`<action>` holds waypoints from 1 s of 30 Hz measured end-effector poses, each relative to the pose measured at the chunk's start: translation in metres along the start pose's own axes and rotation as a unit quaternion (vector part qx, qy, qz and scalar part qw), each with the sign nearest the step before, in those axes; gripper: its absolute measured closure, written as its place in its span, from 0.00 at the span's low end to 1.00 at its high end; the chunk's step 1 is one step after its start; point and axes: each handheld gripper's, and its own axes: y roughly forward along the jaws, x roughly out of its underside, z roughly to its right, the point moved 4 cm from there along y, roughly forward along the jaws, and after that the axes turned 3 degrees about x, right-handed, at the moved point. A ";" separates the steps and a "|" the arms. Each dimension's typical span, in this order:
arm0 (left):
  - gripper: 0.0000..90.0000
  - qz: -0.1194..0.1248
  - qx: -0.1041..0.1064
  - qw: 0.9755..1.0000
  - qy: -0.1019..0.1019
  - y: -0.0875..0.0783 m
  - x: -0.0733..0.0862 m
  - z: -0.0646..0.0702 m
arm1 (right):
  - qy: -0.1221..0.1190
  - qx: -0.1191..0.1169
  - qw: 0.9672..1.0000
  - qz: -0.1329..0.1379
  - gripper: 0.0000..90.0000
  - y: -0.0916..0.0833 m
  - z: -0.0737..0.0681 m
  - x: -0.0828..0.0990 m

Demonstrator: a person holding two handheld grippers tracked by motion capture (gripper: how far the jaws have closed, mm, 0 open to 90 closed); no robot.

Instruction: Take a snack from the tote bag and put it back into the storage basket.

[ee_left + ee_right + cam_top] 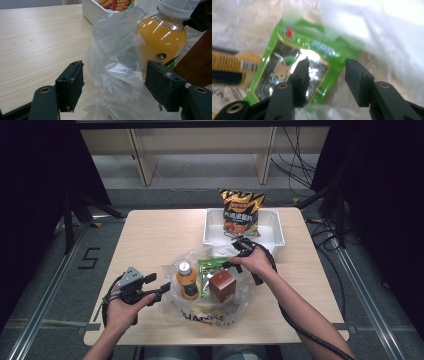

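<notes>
Right hand-held gripper [325, 75] half open, perhaps touching green packet [297, 67].

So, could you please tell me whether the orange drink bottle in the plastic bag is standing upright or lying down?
Upright. In the high view the orange drink bottle stands in the plastic bag with its white cap on top, beside the brown box.

Black left gripper [159, 288] bears grey three-cornered plate; black cables trail.
</notes>
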 end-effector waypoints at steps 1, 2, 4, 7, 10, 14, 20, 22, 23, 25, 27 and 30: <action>0.34 -0.001 -0.001 1.000 0.000 0.000 0.000 0.000 | 0.007 0.004 1.000 0.008 0.57 0.000 0.001 -0.003; 0.34 -0.001 0.002 1.000 0.002 0.000 0.000 0.000 | 0.017 0.000 1.000 0.008 0.56 0.000 0.001 -0.005; 0.34 -0.001 0.004 1.000 0.003 0.001 0.000 0.000 | 0.021 0.005 1.000 0.005 0.56 0.002 0.004 -0.008; 0.34 0.001 0.002 1.000 -0.003 0.001 0.000 0.001 | 0.022 0.012 1.000 0.002 0.57 0.006 0.007 -0.012; 0.34 -0.001 0.000 1.000 0.001 0.000 0.000 0.000 | 0.037 0.009 0.999 0.001 0.53 0.012 0.007 -0.014; 0.34 -0.001 -0.001 1.000 0.000 0.000 0.000 0.000 | 0.034 0.024 0.999 -0.013 0.47 0.020 0.009 -0.012; 0.34 -0.001 0.001 1.000 0.000 0.001 0.000 -0.001 | 0.043 0.028 0.998 -0.022 0.41 0.027 0.004 -0.011; 0.34 -0.002 0.001 1.000 0.002 0.001 0.000 0.000 | 0.035 0.026 0.999 -0.028 0.40 0.028 0.002 -0.010; 0.34 -0.002 0.002 1.000 0.002 0.001 0.000 0.000 | 0.027 0.030 0.999 -0.026 0.41 0.029 0.003 -0.010; 0.34 -0.003 0.001 1.000 0.002 0.001 0.000 -0.001 | 0.027 0.034 0.999 -0.017 0.42 0.030 0.000 -0.011; 0.34 -0.004 0.001 1.000 0.003 0.001 0.001 -0.001 | 0.022 0.033 0.999 -0.023 0.40 0.031 -0.003 -0.011; 0.34 -0.004 0.000 1.000 0.002 0.000 0.001 -0.001 | 0.022 0.026 0.999 -0.036 0.41 0.034 -0.004 -0.009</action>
